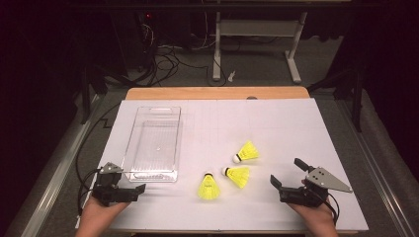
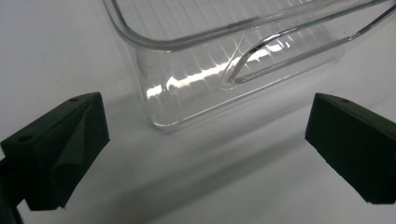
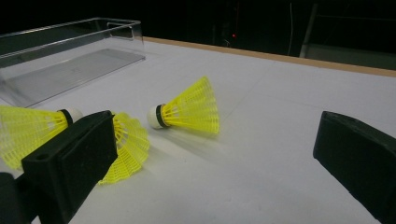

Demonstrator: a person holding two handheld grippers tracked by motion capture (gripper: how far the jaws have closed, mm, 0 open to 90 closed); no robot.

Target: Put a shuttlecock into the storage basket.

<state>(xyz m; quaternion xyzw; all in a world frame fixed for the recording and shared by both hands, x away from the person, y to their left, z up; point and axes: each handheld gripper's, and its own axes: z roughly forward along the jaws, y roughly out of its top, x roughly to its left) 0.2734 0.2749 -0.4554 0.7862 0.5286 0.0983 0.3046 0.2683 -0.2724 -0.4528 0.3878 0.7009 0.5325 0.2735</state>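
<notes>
Resting on the table (image 1: pixel 276 118), both grippers: right gripper (image 1: pixel 290 177) fingers wide, empty, near three yellow shuttlecocks (image 1: pixel 237 175); left gripper (image 1: pixel 129 180) fingers wide beside the clear tray (image 1: pixel 129 143).

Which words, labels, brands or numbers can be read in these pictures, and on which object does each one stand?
No text can be read.
Three yellow shuttlecocks: dark specks on the skirts, too small to read.
Clear plastic bin: no label.
Left tongs and right tongs: plain black, no marking.
White table cover: faint lines, no writing.
</notes>
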